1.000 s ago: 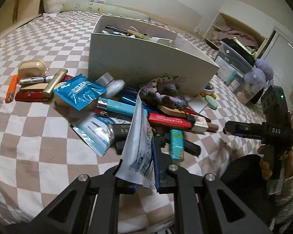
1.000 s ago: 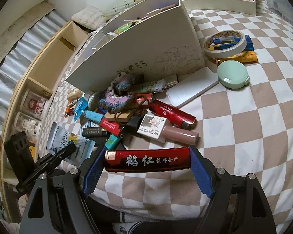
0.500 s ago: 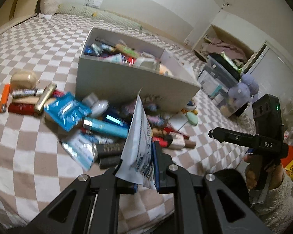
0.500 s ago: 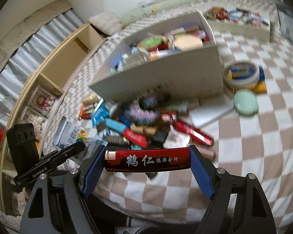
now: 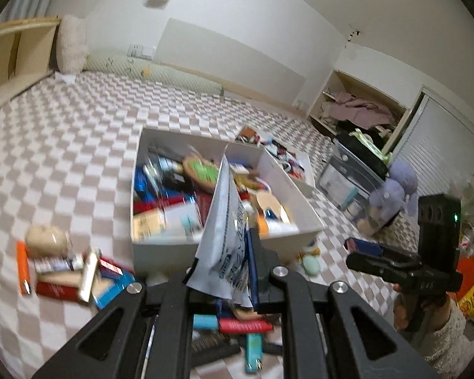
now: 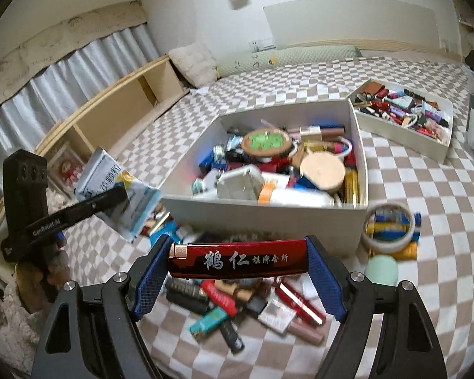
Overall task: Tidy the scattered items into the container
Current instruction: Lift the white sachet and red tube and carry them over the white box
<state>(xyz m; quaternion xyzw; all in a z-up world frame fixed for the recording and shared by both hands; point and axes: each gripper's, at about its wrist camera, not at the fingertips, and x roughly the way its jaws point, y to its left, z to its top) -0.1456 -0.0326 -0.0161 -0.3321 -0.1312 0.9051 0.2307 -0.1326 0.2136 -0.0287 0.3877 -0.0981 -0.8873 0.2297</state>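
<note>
On the far left of the checkered bed (image 5: pixel 79 145), an orange lighter (image 5: pixel 22 267) lies beside a beige case (image 5: pixel 45 237), with a dark red lighter (image 5: pixel 58 289) and a few other small things clustered next to them. Right of that cluster stands the white container (image 5: pixel 161 248), its inside already crowded with lighters, tubes and a round green-faced item (image 6: pixel 264 140). In front of it the left gripper (image 5: pixel 237 271) is raised off the bed, its jaws pinched fully together on a white and blue sachet (image 5: pixel 224 224) that stands upright between the pads and hides part of the container. Under this gripper a loose pile (image 5: pixel 233 328) of scattered lighters and tubes lies on the bed against the container's near wall. Further right, the right gripper (image 6: pixel 238 260) is gripped by a hand (image 5: pixel 407 311) in a fuzzy sleeve; its jaws are partly apart and clamp a long red lighter (image 6: pixel 240 259) with printed characters, held crosswise by its two ends above the pile. To the right of the container's corner sit a roll of tape (image 6: pixel 390 227) with small items inside its ring and a pale green compact (image 6: pixel 380 270) just in front of it. Behind and to the right lies a second, shallower white tray (image 6: pixel 401 129), also filled with small things.
</note>
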